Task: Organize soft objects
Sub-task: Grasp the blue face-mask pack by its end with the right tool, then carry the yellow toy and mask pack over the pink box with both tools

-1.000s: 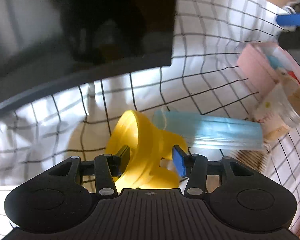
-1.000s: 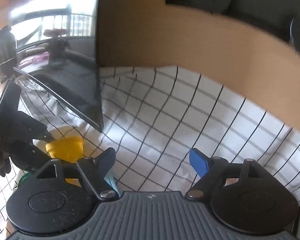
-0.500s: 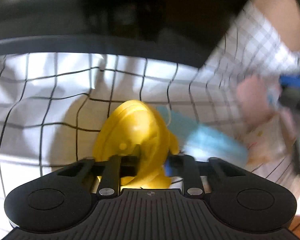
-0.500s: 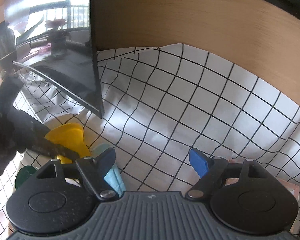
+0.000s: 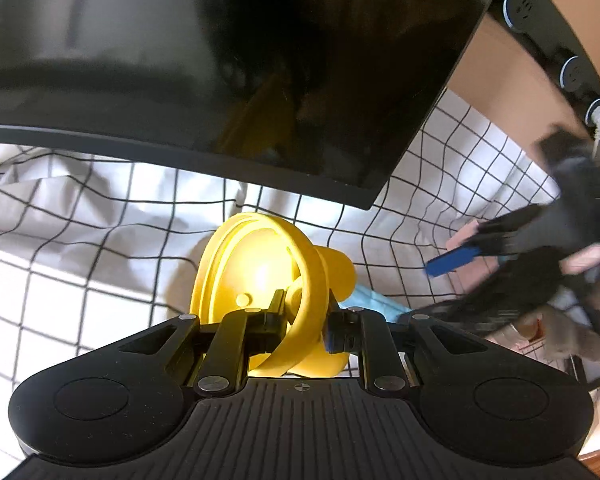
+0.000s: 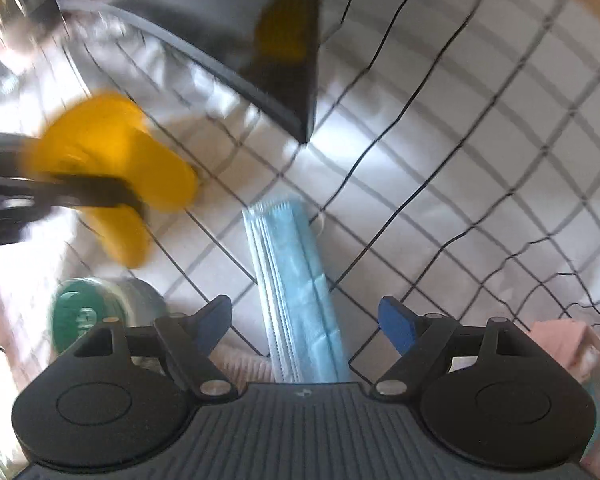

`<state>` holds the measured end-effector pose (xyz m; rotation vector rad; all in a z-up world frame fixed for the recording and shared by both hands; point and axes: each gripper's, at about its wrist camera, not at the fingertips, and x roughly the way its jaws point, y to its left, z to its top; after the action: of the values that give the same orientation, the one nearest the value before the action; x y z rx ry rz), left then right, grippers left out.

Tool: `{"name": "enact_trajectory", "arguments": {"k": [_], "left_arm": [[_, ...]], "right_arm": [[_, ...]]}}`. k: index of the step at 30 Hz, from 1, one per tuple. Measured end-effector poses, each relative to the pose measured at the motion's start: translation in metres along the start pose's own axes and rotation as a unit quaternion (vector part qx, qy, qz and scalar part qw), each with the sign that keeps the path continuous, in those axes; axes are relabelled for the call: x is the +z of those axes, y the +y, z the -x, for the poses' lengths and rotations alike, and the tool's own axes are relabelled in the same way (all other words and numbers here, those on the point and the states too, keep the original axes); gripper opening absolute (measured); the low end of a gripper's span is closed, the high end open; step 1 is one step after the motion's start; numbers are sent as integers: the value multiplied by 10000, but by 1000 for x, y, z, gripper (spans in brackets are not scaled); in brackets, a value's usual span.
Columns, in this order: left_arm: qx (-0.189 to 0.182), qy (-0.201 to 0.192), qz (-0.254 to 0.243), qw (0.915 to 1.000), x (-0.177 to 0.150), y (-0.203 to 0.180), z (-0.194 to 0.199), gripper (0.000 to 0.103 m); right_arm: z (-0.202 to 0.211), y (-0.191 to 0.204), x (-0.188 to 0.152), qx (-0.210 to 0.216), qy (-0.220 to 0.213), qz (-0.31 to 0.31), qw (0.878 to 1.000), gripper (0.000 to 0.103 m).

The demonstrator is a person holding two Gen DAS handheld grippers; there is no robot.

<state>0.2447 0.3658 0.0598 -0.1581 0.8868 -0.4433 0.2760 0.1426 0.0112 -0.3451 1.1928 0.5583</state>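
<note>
My left gripper (image 5: 303, 320) is shut on a yellow soft silicone funnel (image 5: 260, 272) and holds it over the checked cloth (image 5: 80, 240). The funnel also shows blurred at the left of the right wrist view (image 6: 112, 168). A folded light blue face mask (image 6: 296, 292) lies on the cloth, straight ahead of my right gripper (image 6: 306, 320), which is open and empty above it. A bit of the mask shows in the left wrist view (image 5: 374, 304). The right gripper (image 5: 540, 264) appears blurred at the right there.
A dark monitor (image 5: 240, 60) stands over the back of the cloth. A green-lidded jar (image 6: 96, 312) lies at the left of the right wrist view. A pink box (image 6: 568, 344) sits at the right. A wooden wall with sockets (image 5: 520, 72) is behind.
My left gripper has closed on the yellow funnel and lifted it. My right gripper has swung down and left to hover over the blue mask.
</note>
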Motion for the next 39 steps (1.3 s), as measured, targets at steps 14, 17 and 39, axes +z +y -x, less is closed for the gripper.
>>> {"name": "enact_trajectory", "arguments": {"k": [14, 17, 39], "left_arm": [[355, -453, 524, 9970, -21, 11, 44, 20], [457, -613, 377, 9964, -24, -6, 72, 20], [440, -880, -101, 9951, -57, -143, 121, 20]], "right_arm": [[7, 27, -13, -8, 195, 179, 9997, 10], [59, 31, -23, 218, -335, 101, 9991, 10], [227, -8, -150, 545, -2069, -379, 9761, 11]]}}
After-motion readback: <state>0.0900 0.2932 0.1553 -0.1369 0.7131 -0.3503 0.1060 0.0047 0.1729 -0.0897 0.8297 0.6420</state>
